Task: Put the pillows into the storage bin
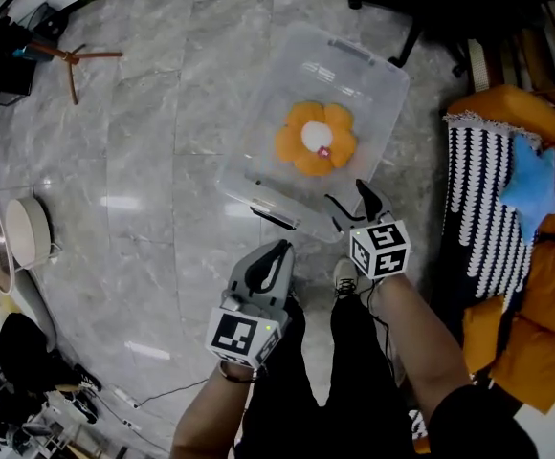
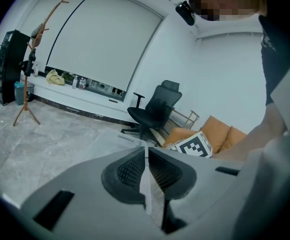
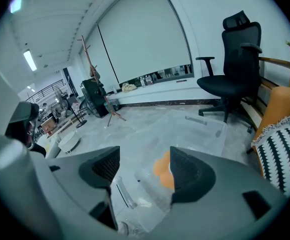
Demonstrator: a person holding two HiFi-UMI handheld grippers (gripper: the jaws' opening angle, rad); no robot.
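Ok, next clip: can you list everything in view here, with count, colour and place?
storage bin: 1, clear, on the floor ahead
flower pillow: 1, orange with white centre, inside the bin
striped pillow: 1, black and white, on the sofa
blue cushion: 1, blue, against the striped pillow
sofa: 1, orange, at right
office chair: 1, black, beyond the bin
coat stand: 1, brown wood, far left
left gripper: 1, grey, jaws together, near the bin's near edge
right gripper: 1, grey, jaws apart, over the bin's near edge
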